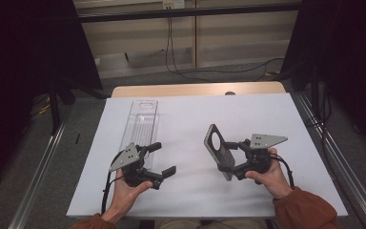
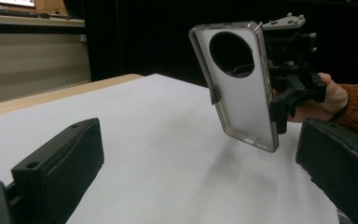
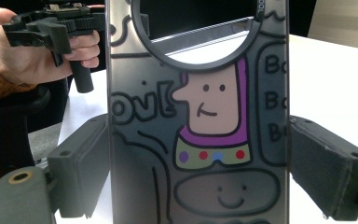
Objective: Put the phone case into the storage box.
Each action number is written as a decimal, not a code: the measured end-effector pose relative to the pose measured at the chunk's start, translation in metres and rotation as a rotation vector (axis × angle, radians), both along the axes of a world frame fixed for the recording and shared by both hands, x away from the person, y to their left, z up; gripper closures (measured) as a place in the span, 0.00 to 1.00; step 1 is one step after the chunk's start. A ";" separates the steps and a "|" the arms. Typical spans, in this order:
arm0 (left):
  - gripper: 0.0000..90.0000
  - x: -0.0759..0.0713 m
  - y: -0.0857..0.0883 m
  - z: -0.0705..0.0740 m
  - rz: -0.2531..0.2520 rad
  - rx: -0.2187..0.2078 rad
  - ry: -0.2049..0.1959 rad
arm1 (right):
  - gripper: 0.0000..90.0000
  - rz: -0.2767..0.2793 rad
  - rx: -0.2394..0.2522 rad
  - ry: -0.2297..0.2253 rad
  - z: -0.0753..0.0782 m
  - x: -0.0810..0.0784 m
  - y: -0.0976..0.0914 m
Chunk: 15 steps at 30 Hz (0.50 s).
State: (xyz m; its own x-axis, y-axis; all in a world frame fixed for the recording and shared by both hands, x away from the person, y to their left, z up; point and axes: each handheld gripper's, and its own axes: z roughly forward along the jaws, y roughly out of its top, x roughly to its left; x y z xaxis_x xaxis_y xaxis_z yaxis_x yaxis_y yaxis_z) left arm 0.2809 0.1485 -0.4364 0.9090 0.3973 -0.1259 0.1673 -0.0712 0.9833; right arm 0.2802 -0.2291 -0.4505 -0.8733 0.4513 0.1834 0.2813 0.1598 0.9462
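A phone case (image 1: 217,151) is clamped upright in the right claw (image 1: 232,160); the left claw (image 1: 160,159) is held wide open, empty, above the desk (image 1: 257,119).

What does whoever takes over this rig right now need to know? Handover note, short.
Right gripper: shut on the phone case, gripping its two long edges; the case is held upright, lifted off the white table. The right gripper view shows its cartoon-printed side, the left gripper view its plain inner side.
Left gripper: open, holding nothing, low over the table beside the near end of the clear plastic tray.
Done: case picked up.
Left: case not yet set down or passed over; the tray lies flat, looks unused.
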 end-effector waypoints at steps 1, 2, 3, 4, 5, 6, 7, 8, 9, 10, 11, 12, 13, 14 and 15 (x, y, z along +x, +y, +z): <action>0.01 0.001 -0.001 0.000 -0.004 -0.008 0.000 | 0.13 -0.002 0.001 -0.001 -0.001 0.000 0.000; 0.01 0.002 -0.002 0.001 -0.002 -0.011 0.005 | 0.13 -0.002 0.001 -0.001 -0.001 0.000 0.000; 0.01 0.003 -0.003 0.002 -0.013 -0.011 0.003 | 0.13 -0.004 0.001 0.003 -0.001 0.000 0.000; 0.01 0.004 -0.006 0.002 -0.025 -0.030 0.000 | 0.13 0.005 0.002 0.004 -0.002 0.000 0.001; 0.01 0.005 -0.007 0.004 -0.030 -0.015 -0.002 | 0.13 0.004 0.004 0.003 -0.001 0.000 0.002; 0.01 0.005 -0.009 0.005 -0.027 -0.014 -0.001 | 0.13 0.004 0.004 0.003 -0.001 0.000 0.002; 0.01 0.006 -0.011 0.005 -0.037 -0.018 -0.009 | 0.13 0.008 0.005 0.001 -0.001 0.000 0.002; 0.01 0.008 -0.012 0.007 -0.053 -0.018 -0.009 | 0.13 0.011 0.007 -0.002 -0.001 0.000 0.003; 0.01 0.008 -0.015 0.008 -0.039 -0.019 -0.012 | 0.13 0.013 0.009 0.000 -0.001 -0.001 0.003; 0.01 0.010 -0.018 0.009 -0.061 -0.041 -0.013 | 0.13 0.017 0.011 0.001 -0.001 -0.001 0.003; 0.01 0.011 -0.019 0.011 -0.058 -0.023 -0.021 | 0.13 0.015 0.009 -0.001 0.000 -0.001 0.003; 0.01 0.012 -0.022 0.012 -0.073 -0.025 -0.020 | 0.13 0.014 0.010 -0.003 0.000 -0.001 0.003; 0.01 0.013 -0.025 0.013 -0.080 -0.027 -0.023 | 0.13 0.012 0.013 -0.001 0.000 -0.001 0.002; 0.01 0.014 -0.028 0.013 -0.096 -0.032 -0.023 | 0.13 0.006 0.016 0.000 0.000 -0.001 0.001; 0.01 0.015 -0.031 0.015 -0.103 -0.022 -0.030 | 0.13 0.006 0.016 0.000 0.000 -0.001 0.001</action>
